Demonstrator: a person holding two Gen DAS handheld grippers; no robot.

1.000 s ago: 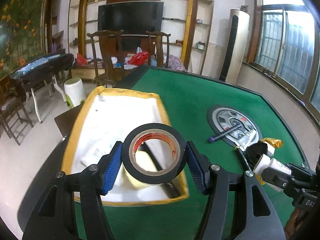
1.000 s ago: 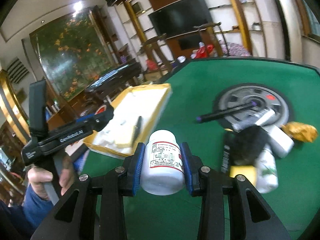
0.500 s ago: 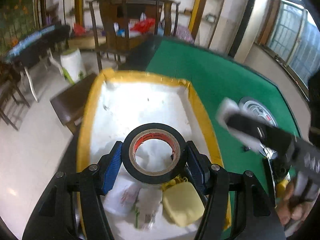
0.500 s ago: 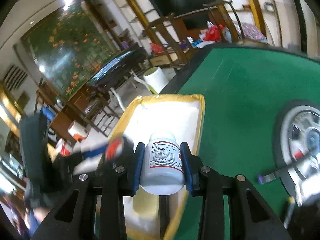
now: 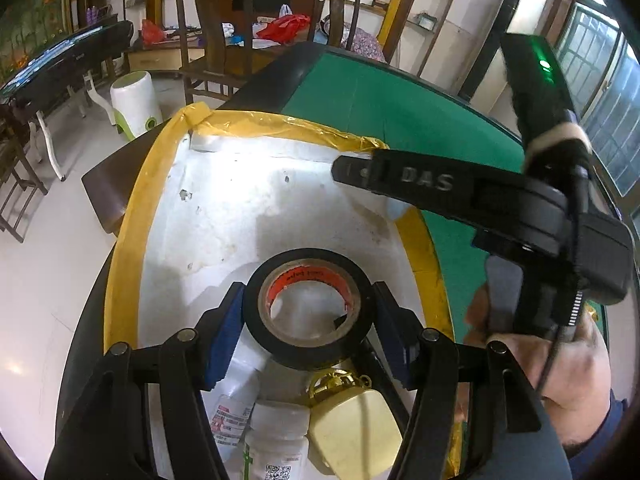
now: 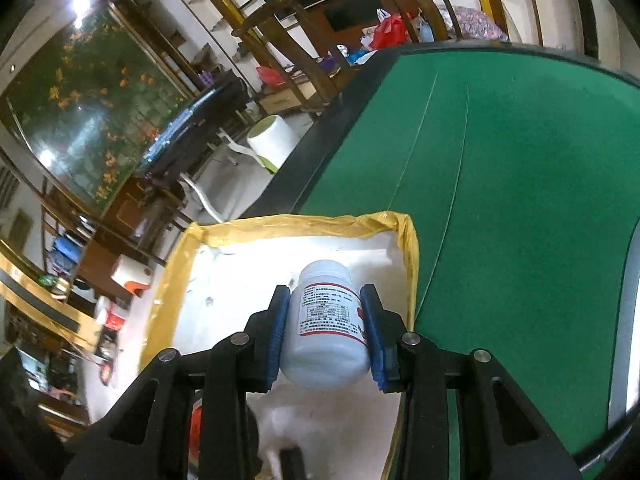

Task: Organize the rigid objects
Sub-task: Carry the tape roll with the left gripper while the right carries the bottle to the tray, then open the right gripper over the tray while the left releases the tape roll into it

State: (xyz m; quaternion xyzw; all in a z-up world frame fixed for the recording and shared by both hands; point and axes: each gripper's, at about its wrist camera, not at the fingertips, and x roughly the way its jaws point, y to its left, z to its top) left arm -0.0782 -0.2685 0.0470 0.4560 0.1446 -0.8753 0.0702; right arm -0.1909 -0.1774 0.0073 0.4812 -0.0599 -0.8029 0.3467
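Note:
My left gripper (image 5: 308, 320) is shut on a black tape roll (image 5: 306, 358) with a red core and holds it above the white tray (image 5: 124, 240) with a yellow rim. My right gripper (image 6: 325, 320) is shut on a white pill bottle (image 6: 325, 332) with a printed label, held over the same tray (image 6: 412, 264) near its far right corner. In the left wrist view the right gripper body (image 5: 460, 188) reaches across the tray from the right. White bottles (image 5: 276, 440) and a cream yellow pouch (image 5: 352, 428) lie at the tray's near end.
The tray sits on a green felt table (image 6: 520, 184) with a dark border. Beyond the table edge stand wooden chairs (image 5: 212, 52), a white stool (image 5: 134, 100) and a low dark table (image 5: 60, 64). A grey round disc (image 6: 624, 320) lies at the right.
Both grippers moved left from the pile of objects to above the tray, still holding the tape roll and the pill bottle. The right gripper now reaches over the tray's far side.

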